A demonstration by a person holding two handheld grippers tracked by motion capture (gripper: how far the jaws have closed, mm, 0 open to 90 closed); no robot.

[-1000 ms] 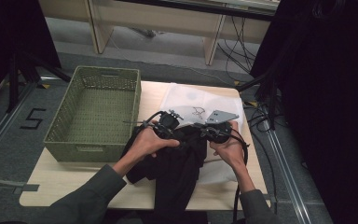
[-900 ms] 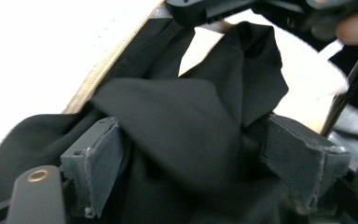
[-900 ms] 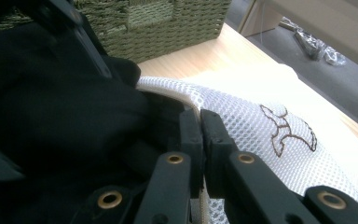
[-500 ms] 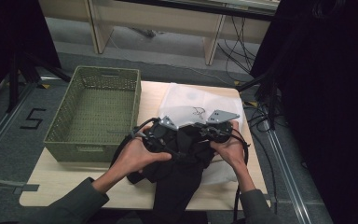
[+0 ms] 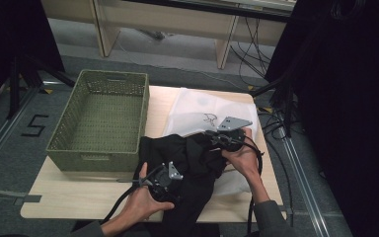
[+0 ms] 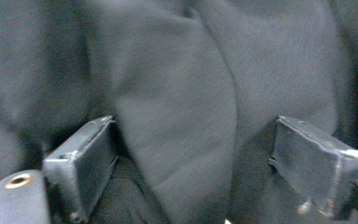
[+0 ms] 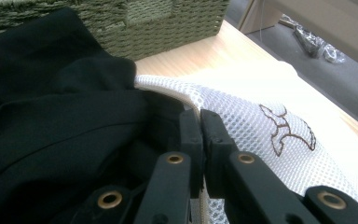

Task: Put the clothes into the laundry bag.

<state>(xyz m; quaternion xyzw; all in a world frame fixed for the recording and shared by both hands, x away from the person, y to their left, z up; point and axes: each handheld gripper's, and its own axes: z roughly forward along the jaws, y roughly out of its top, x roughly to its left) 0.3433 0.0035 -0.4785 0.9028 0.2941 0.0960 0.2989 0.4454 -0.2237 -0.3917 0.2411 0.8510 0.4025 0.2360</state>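
We find the right tool (image 7: 200,122) clamped on the white mesh bag's (image 7: 261,135) rim; the left tool (image 6: 193,158), just widened, straddles the black garment (image 5: 192,158) at six o'clock.

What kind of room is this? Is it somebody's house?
Probably a lab or recording studio, not a house: black curtains hang round the table, cables trail over the floor, and a taped number 5 marks it.

high view: above the person's side, facing forward and down over the whole counter (image 5: 103,197) | left gripper view: pressed close on the black cloth (image 6: 177,107) | right gripper view: low, near, facing across the white mesh bag (image 7: 261,116) to the basket (image 7: 144,23) | shared: black cloth, bag, basket
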